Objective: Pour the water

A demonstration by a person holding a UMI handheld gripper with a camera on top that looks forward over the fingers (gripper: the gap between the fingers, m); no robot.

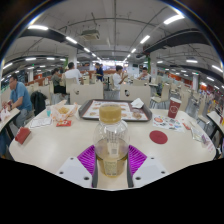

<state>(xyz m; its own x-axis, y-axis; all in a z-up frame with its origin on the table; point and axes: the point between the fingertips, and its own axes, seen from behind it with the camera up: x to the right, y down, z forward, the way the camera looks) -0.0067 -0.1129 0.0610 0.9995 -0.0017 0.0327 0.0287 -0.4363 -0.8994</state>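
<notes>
A clear plastic bottle (111, 135) with a white cap and pale yellowish liquid stands upright between my fingers. My gripper (112, 160) is shut on the bottle, its purple pads (87, 158) pressing the lower body from both sides. The bottle hides the table just ahead. A brown tray (90, 112) lies beyond the bottle on the white table (60, 140), and I cannot tell what it holds. No cup is plainly visible.
A red round lid (158, 136) lies to the right of the bottle. A red carton (173, 108) stands at the far right. Snack packets (63, 114) lie on the left. People sit at tables behind, one in blue (18, 96) at the left.
</notes>
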